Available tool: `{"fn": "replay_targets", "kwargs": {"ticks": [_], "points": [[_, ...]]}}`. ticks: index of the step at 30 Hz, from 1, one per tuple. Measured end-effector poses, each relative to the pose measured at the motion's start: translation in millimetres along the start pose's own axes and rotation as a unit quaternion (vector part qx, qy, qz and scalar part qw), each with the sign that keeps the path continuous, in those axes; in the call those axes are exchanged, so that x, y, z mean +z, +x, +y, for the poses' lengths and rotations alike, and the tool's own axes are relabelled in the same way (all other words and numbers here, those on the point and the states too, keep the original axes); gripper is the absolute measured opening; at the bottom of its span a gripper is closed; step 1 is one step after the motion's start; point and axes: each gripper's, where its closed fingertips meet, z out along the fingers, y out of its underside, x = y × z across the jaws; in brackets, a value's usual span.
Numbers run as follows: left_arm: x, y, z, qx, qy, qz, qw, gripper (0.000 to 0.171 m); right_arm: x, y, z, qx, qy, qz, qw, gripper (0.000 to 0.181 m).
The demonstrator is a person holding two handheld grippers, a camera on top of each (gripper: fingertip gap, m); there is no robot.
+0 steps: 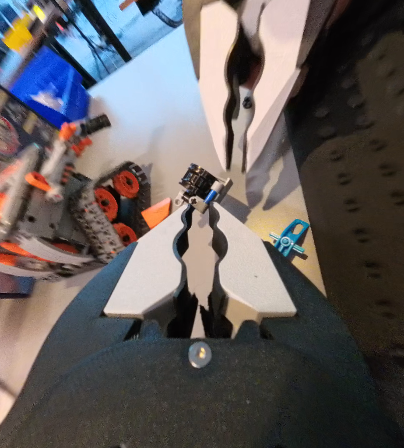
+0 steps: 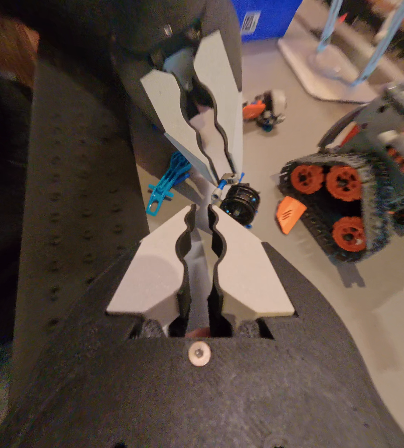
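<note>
Left gripper (image 1: pixel 199 206): jaws drawn narrow, the tips pinching the grey connector end of a small wheel assembly (image 1: pixel 202 189), seen most plainly in the left wrist view.
Small wheel assembly: a black ribbed wheel joined to grey connector pieces and a blue pin; it sits at the left gripper's tips, just above the table (image 1: pixel 147 101).
Right gripper (image 2: pixel 201 209): jaws nearly closed with a slim gap and nothing between them; its tips hang just beside the black wheel, apart from it.
Teal piece (image 1: pixel 289 236): a flat slotted part with a cross axle, lying on the table just right of the left gripper, against the edge of a dark studded surface (image 1: pixel 365 194).
Orange wedge (image 2: pixel 289 213): lies on the table between the wheel assembly and the tracked vehicle.
Tracked vehicle (image 2: pixel 336 203): grey body, black tread, three orange wheels, standing beyond the wedge.
Blue box (image 1: pixel 50 89): farther back on the table, blurred.
</note>
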Motion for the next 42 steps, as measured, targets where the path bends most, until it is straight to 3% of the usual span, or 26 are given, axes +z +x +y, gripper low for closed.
{"fn": "replay_targets", "kwargs": {"ticks": [2, 4, 8, 11, 14, 17, 20, 25, 31, 42], "points": [[1, -6, 4, -0.070, 0.011, 0.032, 0.997, 0.008, -15, 15, -6, 0.020, 0.034, 0.033, 0.999, 0.014], [-3, -10, -1, -0.138, 0.045, 0.064, 0.987, 0.008, -22, 23, -12, 0.039, 0.059, 0.046, 0.996, 0.031], [-3, -11, -8, -0.216, 0.078, 0.114, 0.967, 0.008, -4, 23, 0, 0.020, 0.001, 0.061, 0.998, 0.060], [-7, 1, -24, -0.212, 0.118, 0.161, 0.957, 0.008, 5, 22, -2, -0.013, -0.023, 0.077, 0.997, 0.057], [-11, 0, -31, -0.201, 0.146, 0.168, 0.954, 0.008, 7, 20, -6, -0.057, -0.037, 0.104, 0.992, 0.041], [-11, -5, -32, -0.207, 0.152, 0.158, 0.953, 0.008, 3, 27, -12, -0.070, -0.035, 0.143, 0.987, 0.038], [-11, -12, -31, -0.222, 0.140, 0.144, 0.954, 0.044, -6, 43, -15, -0.103, -0.053, 0.217, 0.969, 0.038], [-3, -6, -40, -0.234, 0.122, 0.132, 0.955, 0.070, -13, 51, -25, -0.181, -0.079, 0.307, 0.931, 0.038], [-7, -11, -52, -0.211, 0.134, 0.081, 0.965, 0.040, -14, 49, -34, -0.262, -0.104, 0.360, 0.889, 0.038], [-9, -10, -49, -0.159, 0.108, 0.050, 0.980, 0.035, -12, 49, -35, -0.289, -0.137, 0.387, 0.865, 0.036]]}}
